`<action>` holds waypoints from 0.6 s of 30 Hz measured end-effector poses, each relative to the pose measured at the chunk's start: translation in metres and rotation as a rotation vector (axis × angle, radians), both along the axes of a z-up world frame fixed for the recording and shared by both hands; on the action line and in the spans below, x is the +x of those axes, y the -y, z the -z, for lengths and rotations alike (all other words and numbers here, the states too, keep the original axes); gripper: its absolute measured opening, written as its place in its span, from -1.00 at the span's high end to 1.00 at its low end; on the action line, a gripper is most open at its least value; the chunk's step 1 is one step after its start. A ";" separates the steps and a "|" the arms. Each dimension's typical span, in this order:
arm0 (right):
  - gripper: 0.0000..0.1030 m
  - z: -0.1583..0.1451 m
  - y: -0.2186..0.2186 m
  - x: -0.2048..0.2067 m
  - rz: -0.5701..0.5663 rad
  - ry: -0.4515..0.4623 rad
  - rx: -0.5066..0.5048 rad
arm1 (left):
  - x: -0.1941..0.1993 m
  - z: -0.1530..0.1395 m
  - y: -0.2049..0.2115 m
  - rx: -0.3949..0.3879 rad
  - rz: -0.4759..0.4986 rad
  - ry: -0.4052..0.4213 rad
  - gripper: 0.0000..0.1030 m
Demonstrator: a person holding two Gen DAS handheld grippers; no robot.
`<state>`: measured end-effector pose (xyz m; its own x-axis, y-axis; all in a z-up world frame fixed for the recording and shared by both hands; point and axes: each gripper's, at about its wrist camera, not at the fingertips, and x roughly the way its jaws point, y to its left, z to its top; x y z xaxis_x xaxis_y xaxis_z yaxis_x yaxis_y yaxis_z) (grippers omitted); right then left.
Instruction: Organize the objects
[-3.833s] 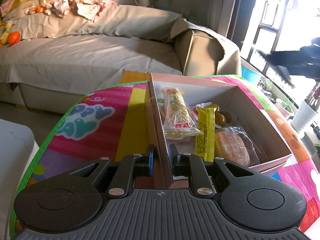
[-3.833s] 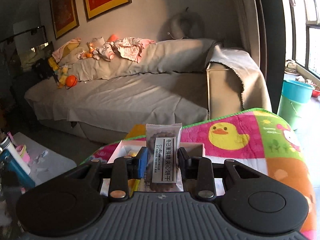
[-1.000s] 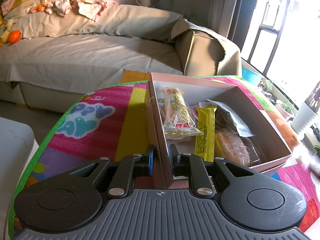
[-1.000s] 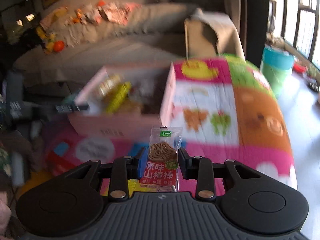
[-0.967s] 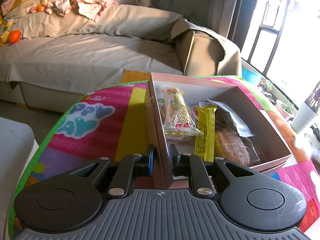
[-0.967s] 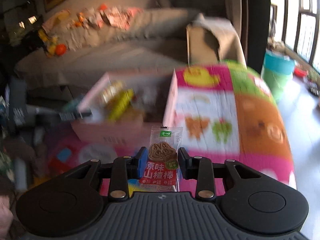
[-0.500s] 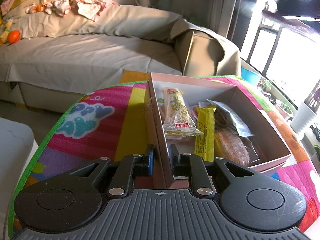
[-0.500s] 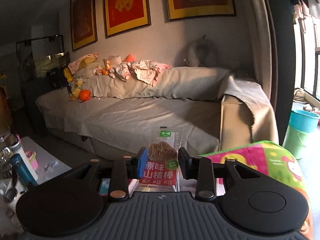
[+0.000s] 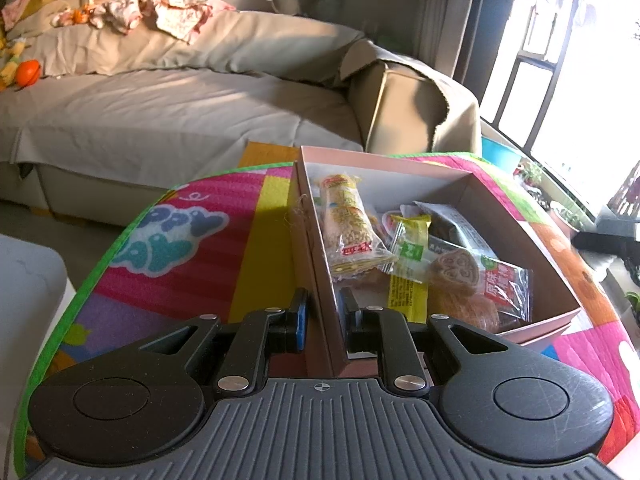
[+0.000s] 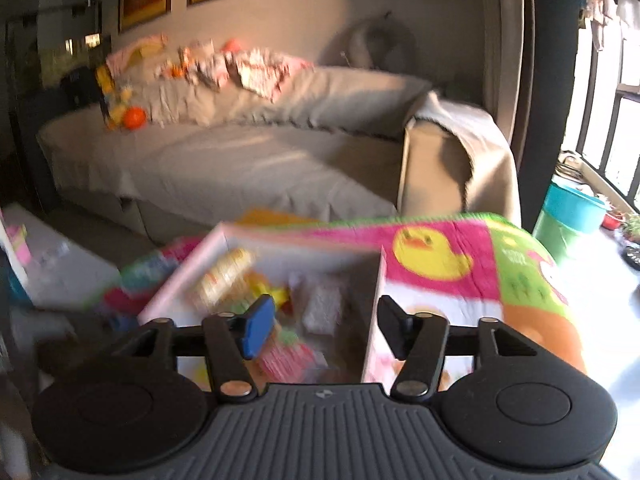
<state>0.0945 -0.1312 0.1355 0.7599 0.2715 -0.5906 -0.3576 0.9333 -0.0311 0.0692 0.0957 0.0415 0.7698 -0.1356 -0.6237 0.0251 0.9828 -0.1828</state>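
Right view is blurring, box contents hard to read. Left claw (image 9: 322, 316) is clamping the pink box (image 9: 520, 236) wall. Right claw (image 10: 326, 330) is opening, empty, above the box. Hawthorn snack packet (image 9: 480, 280) is lying flat ahead-right of the left claw, long axis crosswise.

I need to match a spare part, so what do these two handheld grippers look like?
Both look alike. The left gripper has a dark grey ribbed body, two round black discs at its sides, black linkage arms with silver pivot pins, and a small crosshair mark at centre. One finger pad is blue, the other black. The right gripper shows the same build. No cables or sleeves are visible.
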 end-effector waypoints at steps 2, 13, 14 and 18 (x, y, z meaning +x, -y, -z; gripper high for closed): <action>-0.34 0.010 0.007 -0.008 -0.002 -0.024 -0.032 | 0.000 0.000 0.000 -0.001 0.000 0.000 0.63; -0.58 0.045 0.013 -0.024 -0.036 -0.094 -0.121 | 0.000 0.000 -0.001 0.008 0.002 -0.008 0.63; -0.38 0.046 0.012 -0.023 -0.042 -0.095 -0.118 | 0.000 -0.001 0.000 0.014 0.002 -0.010 0.64; -0.11 0.054 0.011 -0.012 -0.054 -0.101 -0.074 | 0.003 -0.003 0.007 0.053 0.013 -0.017 0.64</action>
